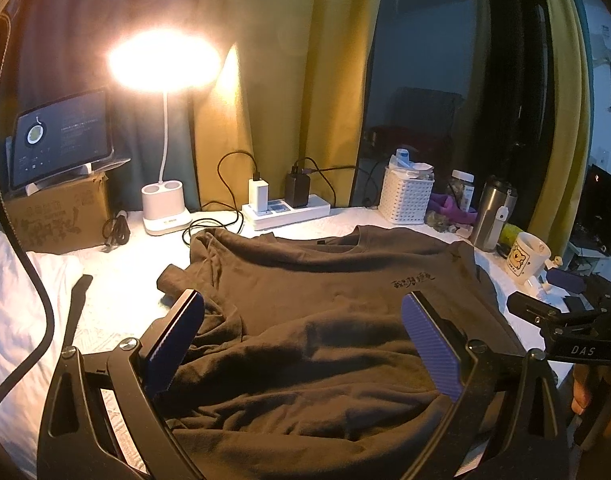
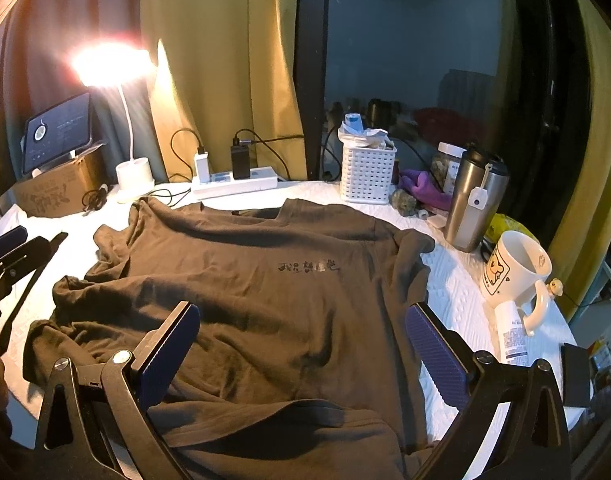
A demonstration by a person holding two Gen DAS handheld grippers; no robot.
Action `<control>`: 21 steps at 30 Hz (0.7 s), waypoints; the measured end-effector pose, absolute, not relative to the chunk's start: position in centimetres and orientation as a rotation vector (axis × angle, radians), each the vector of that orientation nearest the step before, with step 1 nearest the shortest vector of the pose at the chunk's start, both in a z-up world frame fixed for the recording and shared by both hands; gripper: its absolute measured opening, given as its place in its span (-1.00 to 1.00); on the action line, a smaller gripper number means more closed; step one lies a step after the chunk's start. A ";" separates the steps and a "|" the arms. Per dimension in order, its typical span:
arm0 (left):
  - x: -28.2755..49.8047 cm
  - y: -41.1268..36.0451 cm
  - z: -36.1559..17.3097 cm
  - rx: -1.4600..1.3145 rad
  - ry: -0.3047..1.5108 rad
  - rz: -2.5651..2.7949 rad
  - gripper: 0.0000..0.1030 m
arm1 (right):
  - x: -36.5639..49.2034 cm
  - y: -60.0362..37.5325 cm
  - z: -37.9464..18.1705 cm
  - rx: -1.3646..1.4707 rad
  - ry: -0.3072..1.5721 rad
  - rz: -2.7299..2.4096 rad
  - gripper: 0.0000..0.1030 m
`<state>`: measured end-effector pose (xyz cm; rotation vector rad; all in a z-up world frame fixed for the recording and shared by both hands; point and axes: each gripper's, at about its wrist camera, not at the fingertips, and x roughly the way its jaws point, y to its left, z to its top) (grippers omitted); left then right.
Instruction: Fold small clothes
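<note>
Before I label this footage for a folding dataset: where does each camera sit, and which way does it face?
Left wrist: on the left gripper, open, facing over the brown T-shirt toward the lamp; right gripper at right edge.
Right wrist: on the right gripper, open, facing the T-shirt's print and mug; left gripper at left edge.
Both share T-shirt, lamp, mug, curtains.

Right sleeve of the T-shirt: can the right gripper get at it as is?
Probably yes. The right gripper is open over the T-shirt, and the sleeve lies flat with nothing on it; the mug stands apart.
</note>
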<state>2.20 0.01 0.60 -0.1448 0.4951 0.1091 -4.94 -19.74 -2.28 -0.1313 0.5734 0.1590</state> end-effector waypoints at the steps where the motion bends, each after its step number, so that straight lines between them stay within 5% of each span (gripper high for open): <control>1: 2.3 0.0 0.6 -0.145 0.497 0.108 0.90 | -4.9 -19.8 -2.3 -0.131 0.574 0.159 1.00; 21: 3.8 -0.2 0.0 -0.138 0.528 0.115 0.90 | -3.5 -20.4 -3.2 -0.120 0.598 0.154 1.00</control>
